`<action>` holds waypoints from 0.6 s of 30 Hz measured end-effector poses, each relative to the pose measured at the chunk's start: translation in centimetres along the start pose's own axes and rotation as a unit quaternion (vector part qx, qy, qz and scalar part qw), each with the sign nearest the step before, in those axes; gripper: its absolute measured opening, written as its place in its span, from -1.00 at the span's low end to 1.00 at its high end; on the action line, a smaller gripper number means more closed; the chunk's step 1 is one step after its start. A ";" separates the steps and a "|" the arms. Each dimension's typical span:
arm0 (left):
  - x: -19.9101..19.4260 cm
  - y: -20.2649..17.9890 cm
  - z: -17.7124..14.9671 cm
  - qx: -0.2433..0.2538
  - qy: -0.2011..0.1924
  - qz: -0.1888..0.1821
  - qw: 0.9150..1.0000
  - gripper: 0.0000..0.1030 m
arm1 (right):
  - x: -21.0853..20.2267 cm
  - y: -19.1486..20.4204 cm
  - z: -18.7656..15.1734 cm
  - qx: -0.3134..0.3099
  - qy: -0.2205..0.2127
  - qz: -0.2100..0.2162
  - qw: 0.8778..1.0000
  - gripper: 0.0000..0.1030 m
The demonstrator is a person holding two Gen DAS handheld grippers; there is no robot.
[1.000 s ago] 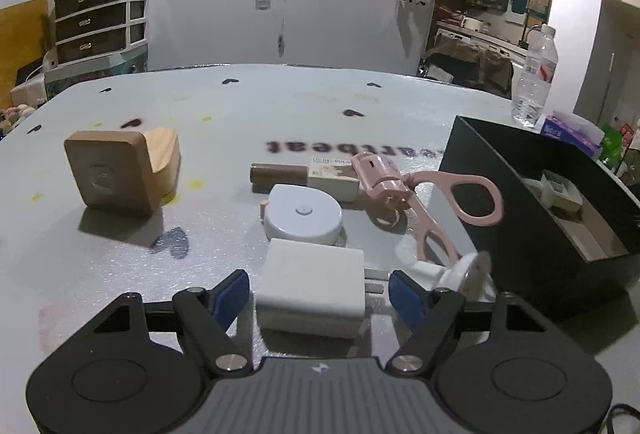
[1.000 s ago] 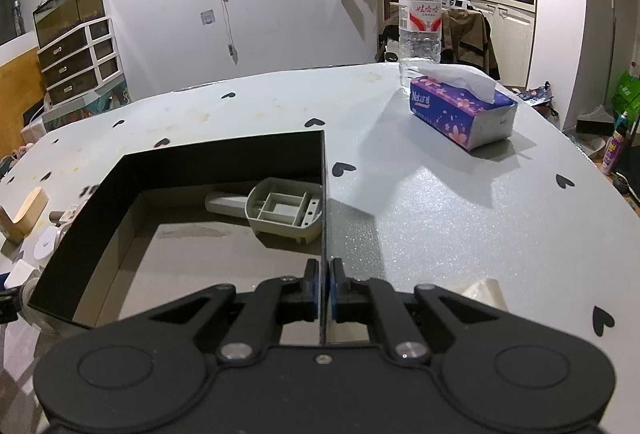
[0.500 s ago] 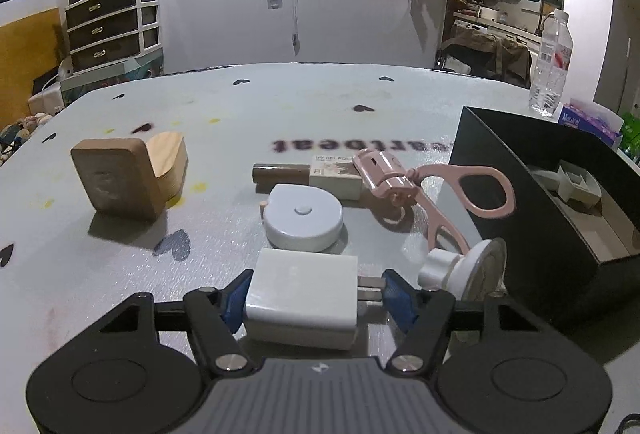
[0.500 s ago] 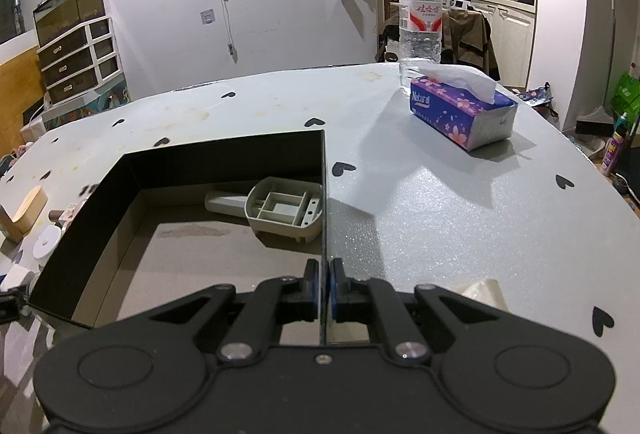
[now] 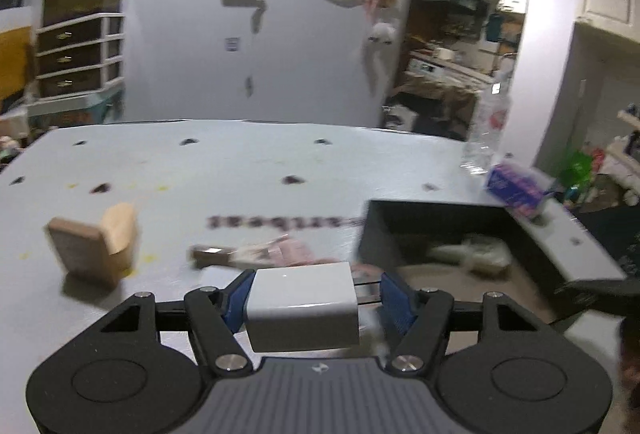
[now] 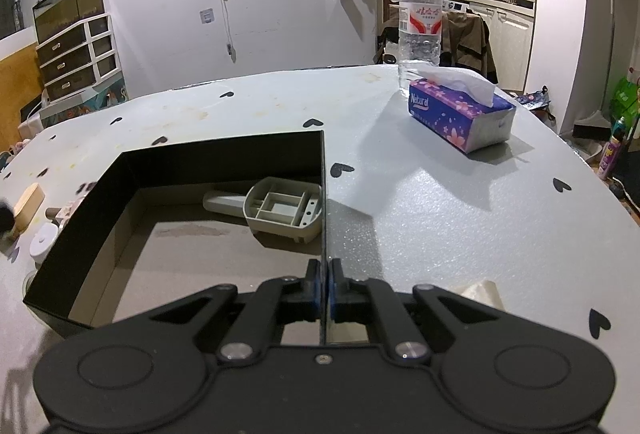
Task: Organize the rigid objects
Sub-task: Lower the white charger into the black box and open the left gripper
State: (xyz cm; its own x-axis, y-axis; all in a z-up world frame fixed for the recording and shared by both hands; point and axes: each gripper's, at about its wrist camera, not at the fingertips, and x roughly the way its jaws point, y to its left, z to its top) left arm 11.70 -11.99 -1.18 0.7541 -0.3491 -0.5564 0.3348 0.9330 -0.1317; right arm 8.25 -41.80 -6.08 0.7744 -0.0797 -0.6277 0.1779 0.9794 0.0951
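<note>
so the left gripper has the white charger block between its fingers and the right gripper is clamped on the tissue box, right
Not quite. The right gripper is clamped on the thin wall of the black box, not the tissue box, which sits apart on the table; the right wrist view shows this. The rest holds: the left gripper has the white charger block between its fingers.
</note>
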 end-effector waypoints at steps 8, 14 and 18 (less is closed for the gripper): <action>3.6 -5.3 2.9 -0.015 0.040 -0.092 0.995 0.30 | -0.1 0.0 0.0 0.000 -0.002 -0.002 1.000 -0.92; 8.3 -9.1 2.5 -0.031 0.098 -0.121 0.987 0.30 | -0.1 0.1 -0.1 -0.001 -0.004 -0.001 1.000 -0.91; 11.1 -10.8 2.1 -0.044 0.119 -0.128 0.984 0.30 | -0.1 0.0 -0.1 0.000 -0.003 0.003 1.000 -0.91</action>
State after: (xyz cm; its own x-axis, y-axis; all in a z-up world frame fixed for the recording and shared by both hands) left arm 17.65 -26.15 -4.18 0.4946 -0.5540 -0.6696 0.4384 0.8243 -0.3581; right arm 8.14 -41.77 -6.11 0.7794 -0.0758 -0.6220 0.1736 0.9799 0.0981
